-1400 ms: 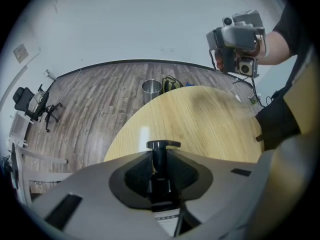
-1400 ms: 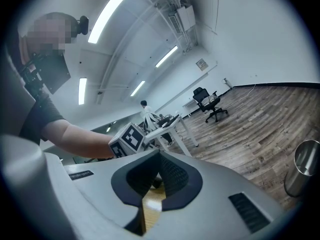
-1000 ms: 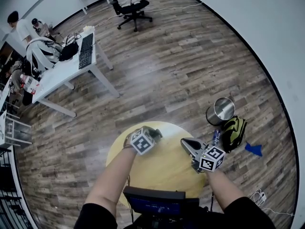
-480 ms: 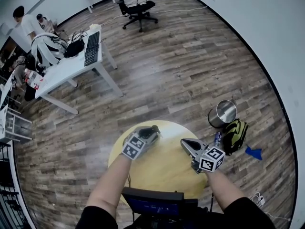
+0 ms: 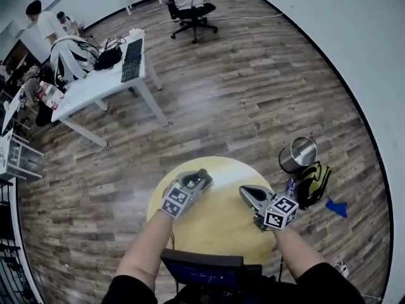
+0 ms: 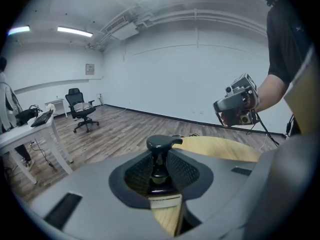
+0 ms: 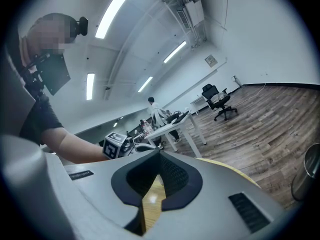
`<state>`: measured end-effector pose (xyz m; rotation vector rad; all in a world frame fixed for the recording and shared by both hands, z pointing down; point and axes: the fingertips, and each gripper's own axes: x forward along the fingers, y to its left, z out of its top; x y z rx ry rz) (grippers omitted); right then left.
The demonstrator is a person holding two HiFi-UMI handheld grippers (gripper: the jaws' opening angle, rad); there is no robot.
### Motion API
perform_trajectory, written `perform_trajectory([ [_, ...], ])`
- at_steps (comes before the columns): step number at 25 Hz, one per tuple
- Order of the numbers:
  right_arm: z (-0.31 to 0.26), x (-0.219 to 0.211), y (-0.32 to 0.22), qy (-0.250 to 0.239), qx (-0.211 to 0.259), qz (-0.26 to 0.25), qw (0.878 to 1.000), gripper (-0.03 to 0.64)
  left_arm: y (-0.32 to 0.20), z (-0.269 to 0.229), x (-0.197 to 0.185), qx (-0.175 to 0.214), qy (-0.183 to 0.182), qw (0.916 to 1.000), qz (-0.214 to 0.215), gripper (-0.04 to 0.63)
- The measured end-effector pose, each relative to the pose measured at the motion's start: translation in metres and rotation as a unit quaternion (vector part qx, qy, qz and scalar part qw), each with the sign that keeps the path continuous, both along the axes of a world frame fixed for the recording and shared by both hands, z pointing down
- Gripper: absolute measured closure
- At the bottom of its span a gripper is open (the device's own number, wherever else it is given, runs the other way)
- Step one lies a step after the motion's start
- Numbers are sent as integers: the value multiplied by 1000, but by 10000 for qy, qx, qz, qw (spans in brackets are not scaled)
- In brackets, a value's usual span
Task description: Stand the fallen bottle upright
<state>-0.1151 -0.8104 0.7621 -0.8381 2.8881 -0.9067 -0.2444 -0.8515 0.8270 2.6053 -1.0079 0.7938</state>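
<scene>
Gripping a dark bottle (image 6: 161,145) by its neck, left claw (image 6: 161,170) stands partly closed; right claw (image 7: 159,176) pinched together, empty

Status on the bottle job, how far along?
Done: the left gripper is clamped on the bottle, cap uppermost in the left gripper view. In hand: it holds the bottle over the yellow table. Left: seat the base on the table and let go; no view shows the base touching. The right gripper is shut and empty.
</scene>
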Motion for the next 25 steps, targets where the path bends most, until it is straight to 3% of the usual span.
perform_trajectory([
  [3,-4,-7,8,20,21,-40,10000,624,14,6,-14,-108,44,9998,-166,474],
  [8,-14,-16,17,46,58,-102,9999,624,28,7,-25,-356,377,9972,-531,359],
  [13,-28,-20,32,69,123,-135,9998,625,41,1,-28,-543,296,9952,-761,283],
  [18,-47,-22,41,112,217,-161,9996,626,61,-10,-44,-633,330,9900,-1221,281],
  [25,-90,-22,56,177,481,-174,9985,626,113,-58,-67,-335,814,9841,-1542,334],
])
